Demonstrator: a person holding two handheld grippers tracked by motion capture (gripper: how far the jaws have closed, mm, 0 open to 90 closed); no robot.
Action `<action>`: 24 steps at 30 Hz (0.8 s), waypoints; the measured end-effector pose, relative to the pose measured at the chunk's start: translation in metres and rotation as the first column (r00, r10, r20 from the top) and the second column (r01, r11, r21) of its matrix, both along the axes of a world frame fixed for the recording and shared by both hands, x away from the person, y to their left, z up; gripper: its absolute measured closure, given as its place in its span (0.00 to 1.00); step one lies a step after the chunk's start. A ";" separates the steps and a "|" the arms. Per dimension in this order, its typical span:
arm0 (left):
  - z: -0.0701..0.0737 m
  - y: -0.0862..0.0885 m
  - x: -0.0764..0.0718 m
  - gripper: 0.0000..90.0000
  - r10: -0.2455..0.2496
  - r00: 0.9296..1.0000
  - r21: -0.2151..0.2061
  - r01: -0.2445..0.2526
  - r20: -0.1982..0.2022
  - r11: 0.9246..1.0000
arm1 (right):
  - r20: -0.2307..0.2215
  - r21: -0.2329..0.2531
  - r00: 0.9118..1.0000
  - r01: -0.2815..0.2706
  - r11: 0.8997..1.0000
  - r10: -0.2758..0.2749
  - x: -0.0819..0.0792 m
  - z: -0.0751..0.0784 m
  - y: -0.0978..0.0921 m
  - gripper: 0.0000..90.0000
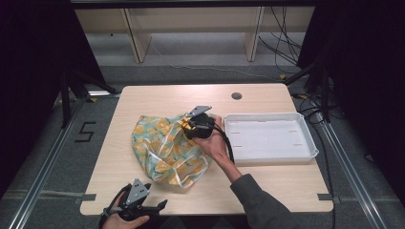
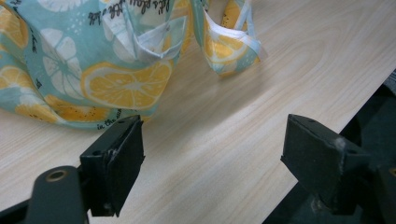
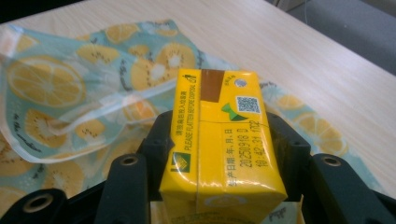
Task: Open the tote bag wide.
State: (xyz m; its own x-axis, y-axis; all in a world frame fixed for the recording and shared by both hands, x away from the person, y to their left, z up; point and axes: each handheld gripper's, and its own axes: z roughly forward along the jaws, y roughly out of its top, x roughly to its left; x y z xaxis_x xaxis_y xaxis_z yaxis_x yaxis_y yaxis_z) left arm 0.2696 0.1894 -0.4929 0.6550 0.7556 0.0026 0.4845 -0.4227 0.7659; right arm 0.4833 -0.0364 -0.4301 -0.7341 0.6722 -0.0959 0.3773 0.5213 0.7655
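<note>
Right claw grips yellow carton over lemon-print bag, clear for the white tray I reckon; my left claw idles open on counter.

A lab: black curtains, floor rails, loose cables.

The bag is teal, printed with yellow lemon slices and white trim. The carton is yellow with a brown patch. The tray is white, the surface pale wood-grain.
</note>
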 end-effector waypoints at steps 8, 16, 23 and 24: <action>0.001 0.001 0.000 0.22 -0.013 1.000 0.014 0.013 -0.014 1.000 | 0.055 0.067 0.998 -0.044 0.997 0.040 -0.009 0.036 -0.006 0.58; 0.001 0.001 0.001 0.22 -0.002 1.000 -0.008 0.002 -0.013 1.000 | 0.075 0.115 0.993 -0.097 0.989 0.089 -0.029 0.072 -0.024 0.58; 0.000 0.000 0.002 0.22 0.021 1.000 -0.021 -0.021 0.005 1.000 | 0.105 0.116 0.990 -0.104 0.988 0.092 -0.044 0.076 -0.045 0.58; 0.000 0.001 0.002 0.22 0.017 1.000 -0.023 -0.017 0.002 1.000 | 0.102 0.113 0.990 -0.105 0.988 0.094 -0.046 0.076 -0.049 0.58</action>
State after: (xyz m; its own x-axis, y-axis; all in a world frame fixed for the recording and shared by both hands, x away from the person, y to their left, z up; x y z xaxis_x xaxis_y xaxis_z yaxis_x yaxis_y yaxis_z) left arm 0.2715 0.1900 -0.4934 0.6421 0.7665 -0.0133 0.4895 -0.3966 0.7766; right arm 0.4372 -0.0859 -0.3542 -0.7891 0.6070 -0.0941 0.2494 0.4567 0.8540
